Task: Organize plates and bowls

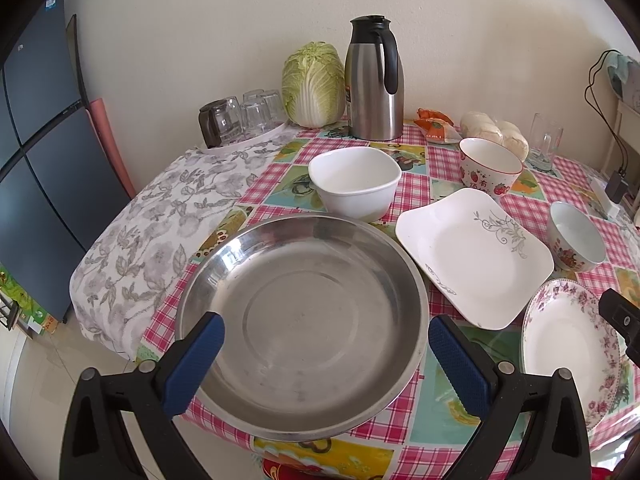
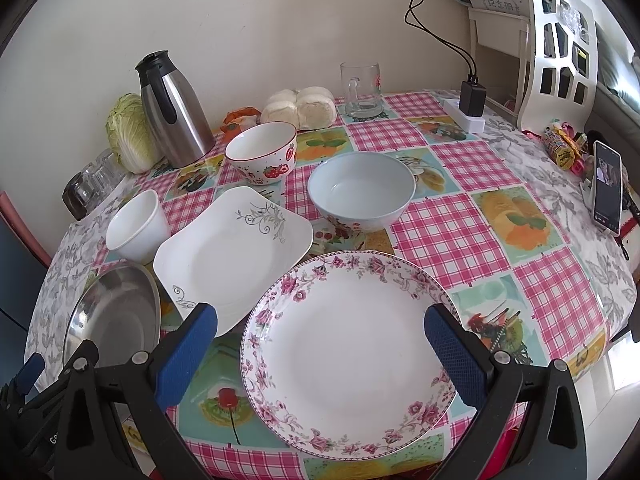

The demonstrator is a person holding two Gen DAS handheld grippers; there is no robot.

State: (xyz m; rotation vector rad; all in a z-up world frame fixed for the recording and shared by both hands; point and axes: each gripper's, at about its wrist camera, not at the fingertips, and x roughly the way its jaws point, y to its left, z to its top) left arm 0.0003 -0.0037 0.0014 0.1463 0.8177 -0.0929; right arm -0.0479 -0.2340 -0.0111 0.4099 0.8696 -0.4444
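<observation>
Hovering wide open and empty, left gripper (image 1: 326,344) over steel plate (image 1: 304,320), right gripper (image 2: 320,340) over floral plate (image 2: 348,352), lower frame; smooth rims may slip.

Steel plate (image 1: 304,328) front left, square plate (image 1: 472,256) mid, floral plate (image 2: 344,352) front right; white bowl (image 1: 354,184), strawberry bowl (image 1: 490,170), blue bowl (image 2: 360,196) behind, all upright, empty

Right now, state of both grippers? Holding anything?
Left gripper: open, holding nothing, jaws spread on either side of the steel plate.
Right gripper: open, holding nothing, jaws spread on either side of the floral plate.
</observation>
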